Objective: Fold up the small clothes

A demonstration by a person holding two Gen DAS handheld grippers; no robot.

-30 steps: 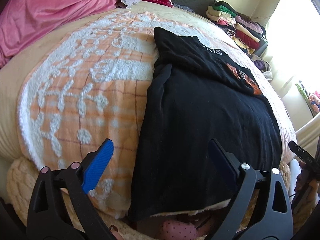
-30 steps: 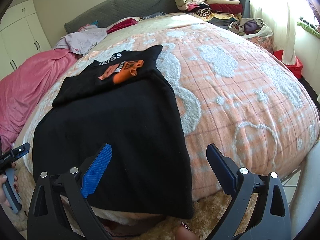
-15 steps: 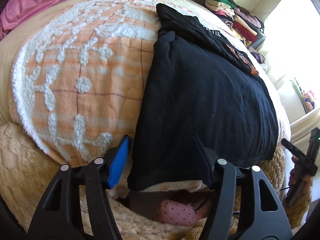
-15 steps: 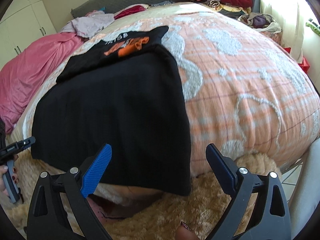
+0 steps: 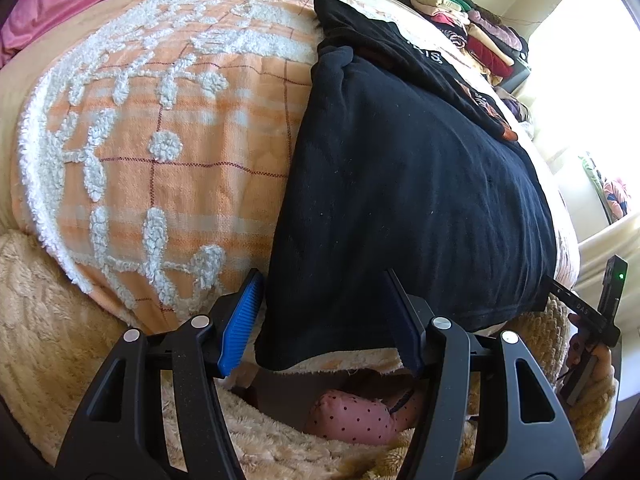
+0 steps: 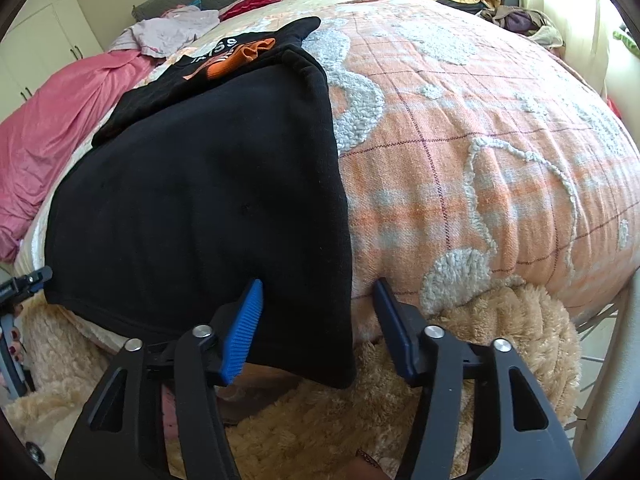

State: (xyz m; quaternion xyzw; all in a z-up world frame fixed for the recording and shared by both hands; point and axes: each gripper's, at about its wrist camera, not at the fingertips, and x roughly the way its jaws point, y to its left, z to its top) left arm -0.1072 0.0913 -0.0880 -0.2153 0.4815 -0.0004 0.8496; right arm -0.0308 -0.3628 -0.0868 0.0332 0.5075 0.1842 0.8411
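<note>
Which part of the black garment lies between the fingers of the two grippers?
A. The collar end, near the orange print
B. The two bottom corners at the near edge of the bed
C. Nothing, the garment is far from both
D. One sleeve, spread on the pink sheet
B: the left gripper straddles one bottom corner of the black garment, and the right gripper straddles the other corner, at the near edge of the bed.

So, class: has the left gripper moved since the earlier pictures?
Yes. The left gripper has come down and in toward the black garment, now straddling its near hem corner, judged against the orange bedspread.
</note>
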